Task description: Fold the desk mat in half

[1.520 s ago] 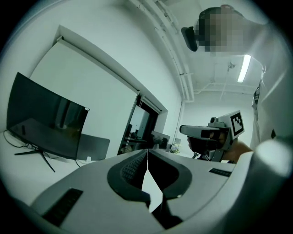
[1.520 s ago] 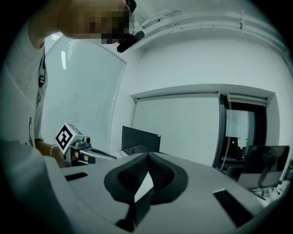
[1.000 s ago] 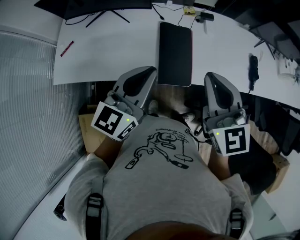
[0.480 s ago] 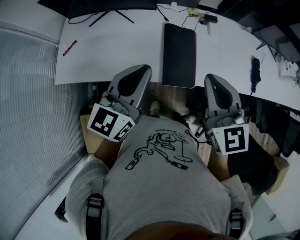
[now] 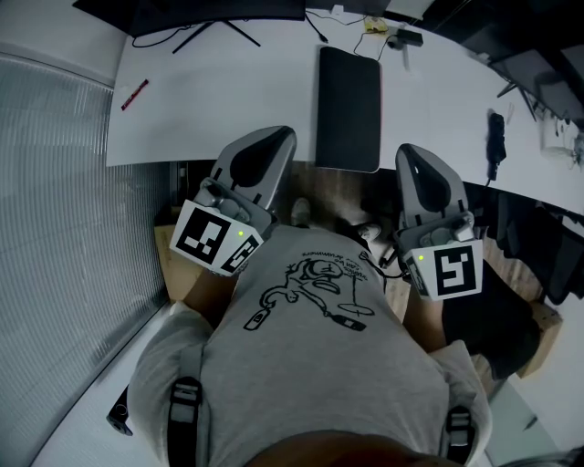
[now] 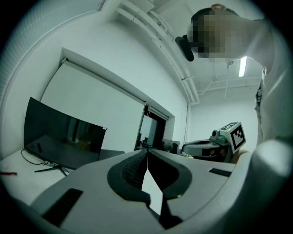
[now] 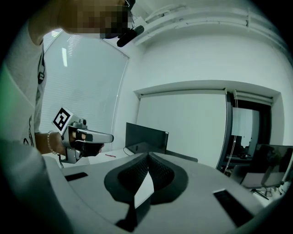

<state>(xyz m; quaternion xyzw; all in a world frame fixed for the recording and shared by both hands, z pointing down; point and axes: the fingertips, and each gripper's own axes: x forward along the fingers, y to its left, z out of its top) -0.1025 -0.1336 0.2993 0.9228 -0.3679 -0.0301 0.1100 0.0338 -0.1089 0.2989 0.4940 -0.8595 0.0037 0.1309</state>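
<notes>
Left gripper (image 5: 281, 137) and right gripper (image 5: 409, 151), jaws closed on nothing, flank the lower end of the dark desk mat (image 5: 349, 108) at upper centre.

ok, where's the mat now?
Head view, upper centre: the mat lies on the desk, reaching its front edge, ahead of and between the left gripper and right gripper.

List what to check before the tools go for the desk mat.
1. Left tool jaws open for a grip: not ok, shut and empty.
2. Right tool jaws open: not ok, shut and empty.
3. Desk mat flat, nothing on it: ok.
4. Tools reaching the mat: not ok, both held short of the desk.
5. Cable clear of the mat's far end: cannot tell.
6. Red pen out of the way: ok.
</notes>
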